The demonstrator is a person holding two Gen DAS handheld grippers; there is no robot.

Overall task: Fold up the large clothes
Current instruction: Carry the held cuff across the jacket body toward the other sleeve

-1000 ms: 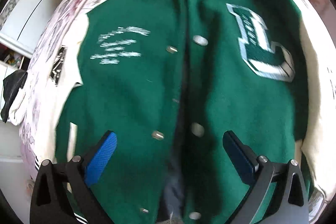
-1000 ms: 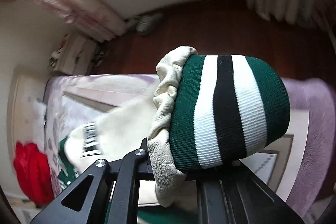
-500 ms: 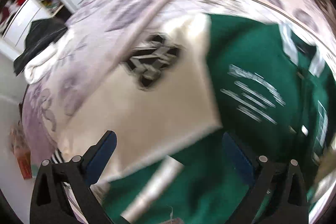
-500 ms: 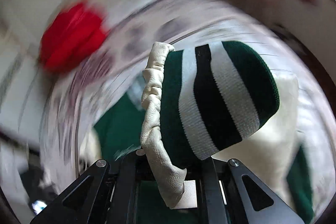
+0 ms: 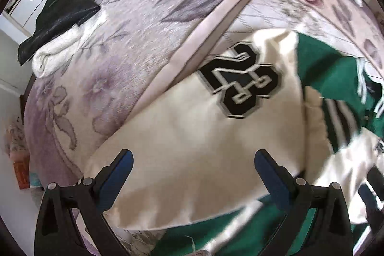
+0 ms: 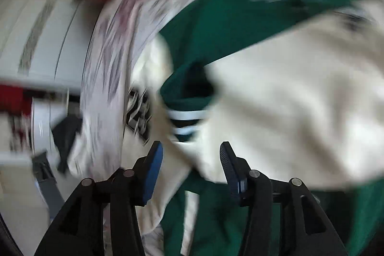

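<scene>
left tongs – spread, empty | right tongs – parted, empty | jacket – green wool, smooth cream sleeve

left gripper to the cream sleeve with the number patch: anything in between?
Nothing visible. The left gripper is open, and the cream sleeve fills the view right in front of its fingertips, number patch beyond. The other sleeve's striped cuff lies to the right, out of the path.
</scene>
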